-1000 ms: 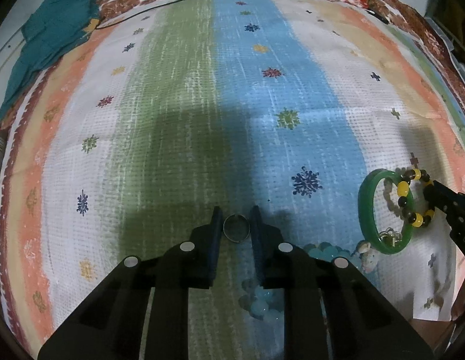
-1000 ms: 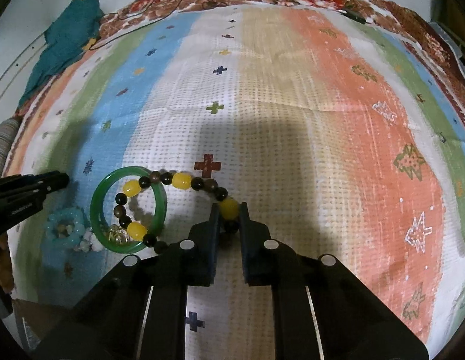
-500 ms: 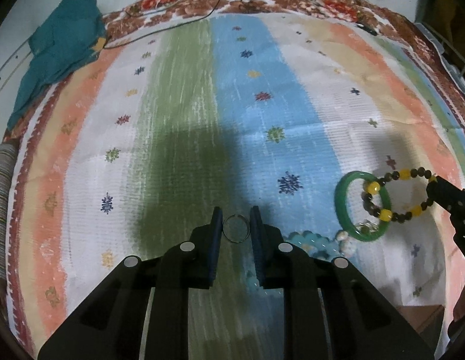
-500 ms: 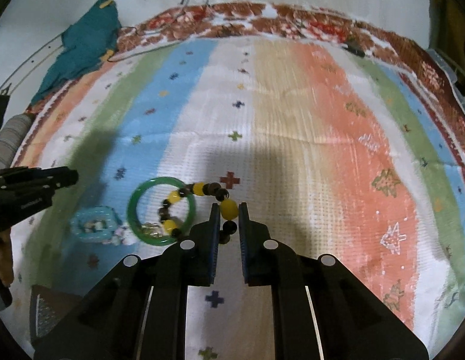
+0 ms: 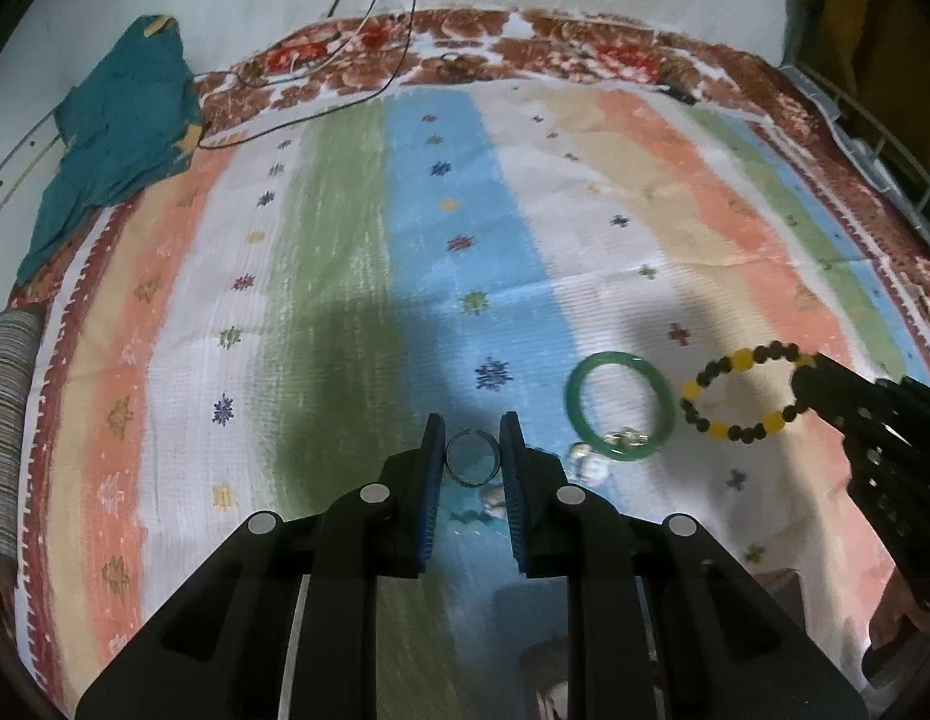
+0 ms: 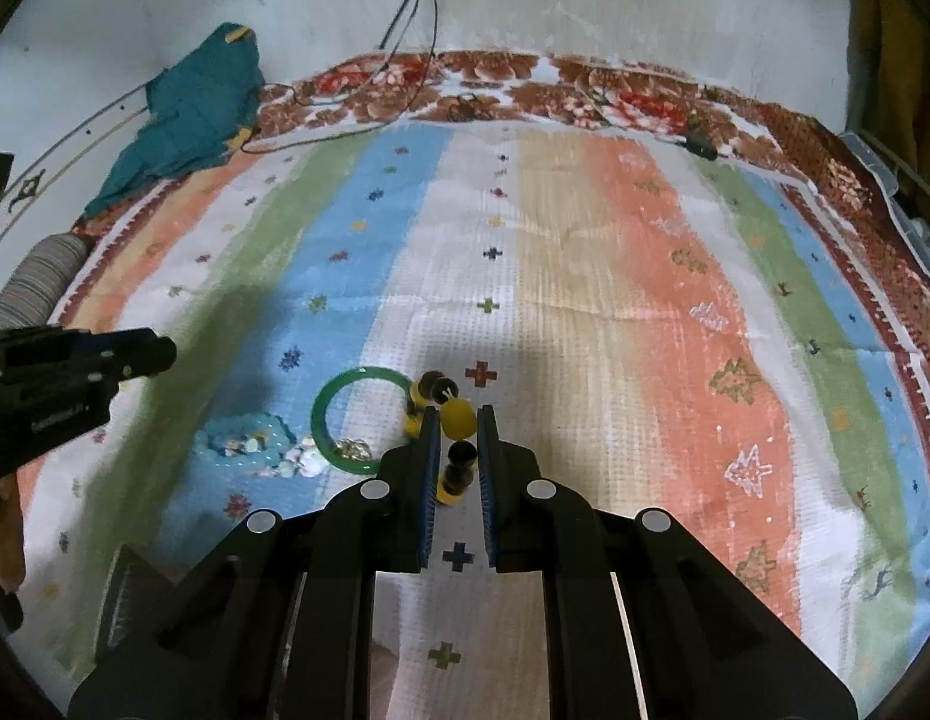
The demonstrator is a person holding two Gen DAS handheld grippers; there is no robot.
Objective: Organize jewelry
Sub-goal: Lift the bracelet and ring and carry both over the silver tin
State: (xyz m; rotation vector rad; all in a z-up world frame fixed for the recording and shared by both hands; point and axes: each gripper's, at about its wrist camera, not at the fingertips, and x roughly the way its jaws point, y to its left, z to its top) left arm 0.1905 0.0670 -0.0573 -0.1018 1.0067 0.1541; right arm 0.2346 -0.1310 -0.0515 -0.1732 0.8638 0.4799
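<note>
Metal ring sits pinched in the left gripper, its lower edge blurred. The right gripper clamps the beaded bracelet, hanging edge-on toward 12 o'clock, partly hidden; green bangle lies at 9 o'clock.

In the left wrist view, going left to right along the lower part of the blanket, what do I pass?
Striped roll → small ring in the left gripper → green bangle → yellow-and-dark bead bracelet → right gripper holding it.
</note>
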